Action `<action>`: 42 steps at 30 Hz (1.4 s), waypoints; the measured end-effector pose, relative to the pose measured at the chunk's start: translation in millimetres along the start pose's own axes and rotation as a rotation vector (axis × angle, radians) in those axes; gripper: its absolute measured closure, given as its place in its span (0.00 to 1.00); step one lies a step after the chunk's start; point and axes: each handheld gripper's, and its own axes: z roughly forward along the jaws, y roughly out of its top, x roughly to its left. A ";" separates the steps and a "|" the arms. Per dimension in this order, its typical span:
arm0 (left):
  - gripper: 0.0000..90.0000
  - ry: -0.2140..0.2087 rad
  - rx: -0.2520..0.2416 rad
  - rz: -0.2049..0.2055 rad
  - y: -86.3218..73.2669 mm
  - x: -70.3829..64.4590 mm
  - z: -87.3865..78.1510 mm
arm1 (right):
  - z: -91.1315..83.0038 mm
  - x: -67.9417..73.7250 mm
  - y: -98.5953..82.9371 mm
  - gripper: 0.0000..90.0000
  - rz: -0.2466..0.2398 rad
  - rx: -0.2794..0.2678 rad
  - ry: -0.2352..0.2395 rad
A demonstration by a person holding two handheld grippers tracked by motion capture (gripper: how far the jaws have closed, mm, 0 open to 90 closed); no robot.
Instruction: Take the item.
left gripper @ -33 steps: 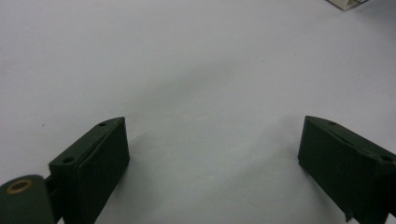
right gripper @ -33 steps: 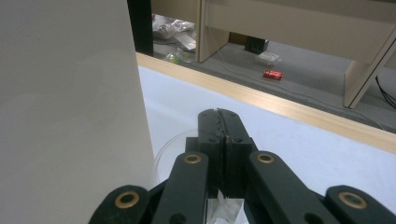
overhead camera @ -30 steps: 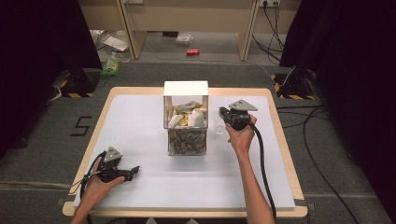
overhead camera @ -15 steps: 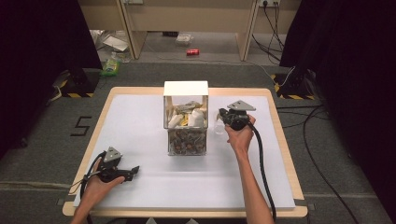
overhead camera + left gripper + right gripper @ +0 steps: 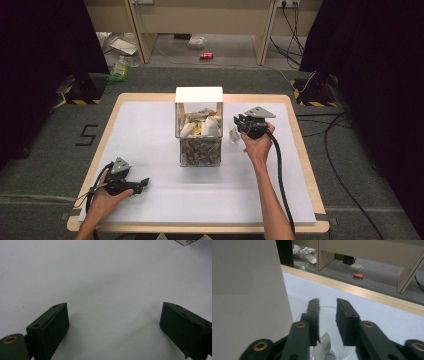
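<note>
At the near left of the counter (image 5: 150, 125), the left tongs (image 5: 144, 183) rest in a hand, jaws spread wide over bare white sheet and holding nothing. Toward the middle stands a clear box (image 5: 199, 131) with a white lid, crammed with wrappers and scraps. Just right of it sits a clear plastic cup (image 5: 329, 315), a crumpled grey scrap (image 5: 323, 346) lying inside. The right tongs (image 5: 327, 303) reach down into this cup, jaws a narrow gap apart; whether they pinch the scrap cannot be told. Risks, as judged: the light cup may tip or slide against the box wall; closing too high may miss the scrap; a jaw may snag the rim.
</note>
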 end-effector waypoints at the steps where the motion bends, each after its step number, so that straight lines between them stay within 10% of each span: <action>1: 0.09 0.000 0.000 0.000 0.0 0.0 0.0 | -1.0 -0.4 0.4 0.73 0.005 0.000 0.001; 16: 0.09 0.000 0.000 0.000 0.0 -0.1 0.0 | -20.8 1.1 1.1 0.36 0.008 0.007 -0.020; 42: 0.09 0.000 0.000 0.000 0.0 0.0 0.0 | -50.4 0.9 -20.3 0.33 0.021 0.006 0.001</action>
